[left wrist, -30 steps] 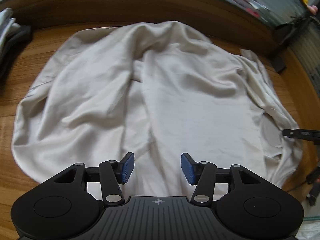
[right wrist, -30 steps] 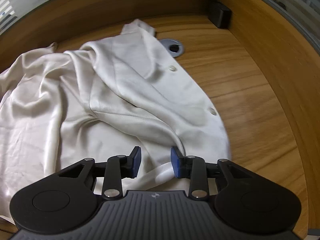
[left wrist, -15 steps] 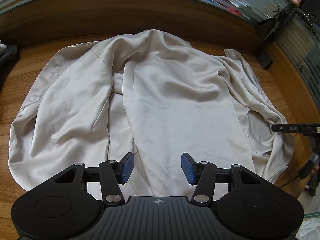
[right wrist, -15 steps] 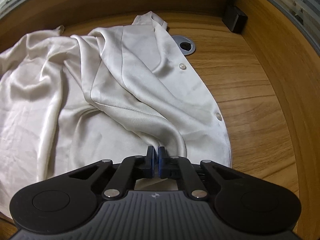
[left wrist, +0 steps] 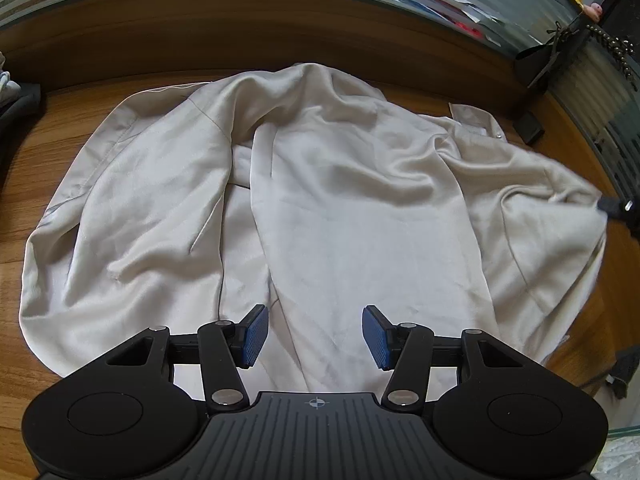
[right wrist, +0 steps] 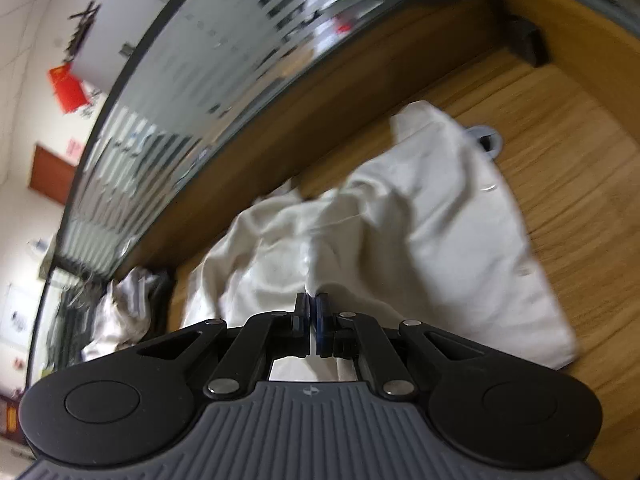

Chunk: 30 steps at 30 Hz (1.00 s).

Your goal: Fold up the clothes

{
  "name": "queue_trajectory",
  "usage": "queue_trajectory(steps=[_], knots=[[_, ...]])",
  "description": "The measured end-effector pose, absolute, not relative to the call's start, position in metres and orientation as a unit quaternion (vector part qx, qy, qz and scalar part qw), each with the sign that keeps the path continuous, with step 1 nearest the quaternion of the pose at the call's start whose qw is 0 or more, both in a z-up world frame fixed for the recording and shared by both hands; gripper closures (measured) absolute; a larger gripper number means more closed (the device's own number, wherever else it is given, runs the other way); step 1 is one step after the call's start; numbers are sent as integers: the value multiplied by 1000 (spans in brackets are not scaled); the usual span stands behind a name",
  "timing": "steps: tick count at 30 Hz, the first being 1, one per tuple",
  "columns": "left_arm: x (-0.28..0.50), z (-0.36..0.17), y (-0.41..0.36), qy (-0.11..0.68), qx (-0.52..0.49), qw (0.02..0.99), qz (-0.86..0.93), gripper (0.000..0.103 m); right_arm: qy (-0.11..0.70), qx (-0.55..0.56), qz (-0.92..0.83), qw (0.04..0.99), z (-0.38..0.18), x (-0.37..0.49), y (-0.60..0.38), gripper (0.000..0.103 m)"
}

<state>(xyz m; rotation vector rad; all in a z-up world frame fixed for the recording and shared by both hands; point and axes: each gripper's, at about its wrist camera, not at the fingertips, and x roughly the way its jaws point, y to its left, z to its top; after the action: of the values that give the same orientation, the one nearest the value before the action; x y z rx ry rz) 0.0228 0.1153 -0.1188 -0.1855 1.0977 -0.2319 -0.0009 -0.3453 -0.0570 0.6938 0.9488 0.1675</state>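
A cream satin shirt lies crumpled and spread over the wooden table. My left gripper hovers open above its near hem, its blue pads apart with nothing pinched. In the right wrist view my right gripper is shut on a fold of the shirt, and the cloth rises into the pads. Seen from the left wrist, that right gripper's tip holds the shirt's right edge lifted off the table. The right wrist view is tilted and blurred.
A pile of other clothes lies at the table's left end, also seen as clothes in the left wrist view. A grey cable grommet sits beyond the shirt. A wooden backboard with a frosted glass partition rims the table.
The right gripper closed on the shirt's edge fold, then rose and tilted, pulling the right side of the shirt up. The left gripper stayed open over the hem.
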Motion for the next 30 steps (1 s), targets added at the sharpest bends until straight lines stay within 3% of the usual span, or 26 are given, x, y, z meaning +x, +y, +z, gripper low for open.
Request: queue_trajectory(steps=[2, 7, 15, 17, 18, 30], knots=[[22, -120, 117, 521, -90, 842, -107, 47, 478, 269, 23, 836, -63, -1, -345, 93], [20, -124, 120, 524, -88, 841, -99, 47, 508, 153, -55, 846, -74, -3, -332, 91], [19, -130, 128, 528, -88, 840, -83, 47, 496, 121, -1, 860, -74, 13, -308, 89], [19, -132, 130, 532, -87, 839, -80, 47, 502, 110, -1, 858, -80, 24, -304, 70], [19, -132, 131, 533, -87, 838, -80, 47, 505, 104, -1, 857, -84, 30, -302, 68], [17, -137, 137, 542, -98, 832, -73, 47, 558, 17, 15, 829, -128, 74, -298, 67]])
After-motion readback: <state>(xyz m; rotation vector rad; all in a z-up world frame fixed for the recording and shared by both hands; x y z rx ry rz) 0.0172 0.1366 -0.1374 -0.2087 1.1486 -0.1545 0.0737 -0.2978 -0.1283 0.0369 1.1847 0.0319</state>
